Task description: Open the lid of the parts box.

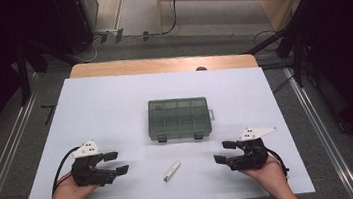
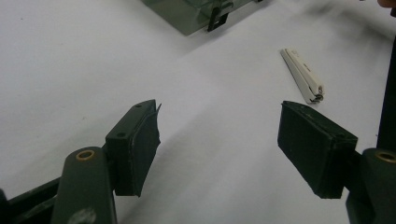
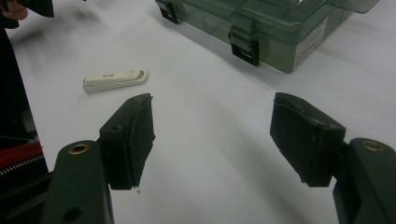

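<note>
clipper [image 1: 172, 170]: flat on table [image 1: 105, 107], between grippers, near box [image 1: 179, 118] | small, light, stiff, likely slick; pinch across long sides | left gripper [image 1: 117, 163]: jaws apart, empty | right gripper [image 1: 224, 152]: jaws apart, empty

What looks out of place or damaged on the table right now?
Nothing is spilled or broken. The nail clipper lies loose on the table, slanted, apart from the shut box. The pad on the left gripper looks frayed at its edge.
</note>
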Motion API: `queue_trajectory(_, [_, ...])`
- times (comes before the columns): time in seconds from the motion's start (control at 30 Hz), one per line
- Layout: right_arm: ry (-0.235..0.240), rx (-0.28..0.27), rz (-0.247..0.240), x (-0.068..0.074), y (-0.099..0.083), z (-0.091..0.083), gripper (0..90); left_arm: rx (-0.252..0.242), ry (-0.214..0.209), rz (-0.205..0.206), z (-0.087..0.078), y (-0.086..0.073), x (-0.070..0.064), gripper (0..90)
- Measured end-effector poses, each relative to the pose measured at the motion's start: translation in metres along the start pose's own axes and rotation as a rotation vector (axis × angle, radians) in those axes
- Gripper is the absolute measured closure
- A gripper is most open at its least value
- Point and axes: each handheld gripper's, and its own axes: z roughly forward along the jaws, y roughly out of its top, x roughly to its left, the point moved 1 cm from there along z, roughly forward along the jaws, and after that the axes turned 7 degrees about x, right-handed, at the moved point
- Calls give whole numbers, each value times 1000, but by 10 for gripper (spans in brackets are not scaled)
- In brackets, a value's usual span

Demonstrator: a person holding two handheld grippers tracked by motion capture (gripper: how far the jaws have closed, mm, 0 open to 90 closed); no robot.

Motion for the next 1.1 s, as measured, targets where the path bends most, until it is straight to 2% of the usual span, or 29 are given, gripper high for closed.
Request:
queue_trajectory(0.67, [-12, 14, -30, 1, 0, 0, 325, 5, 5, -3, 0, 0, 1, 291])
queue_trajectory(0.87, [-5, 9, -22, 0, -1, -1, 326, 1, 3, -3, -1, -1, 2, 291])
queue_trajectory(1.0, [-18, 8, -33, -3, -2, -3, 329, -4, 5, -12, -2, -1, 4, 291])
queue_trajectory(1.1, [-23, 1, -21, -6, -3, -5, 329, -4, 10, -14, -2, -2, 5, 291])
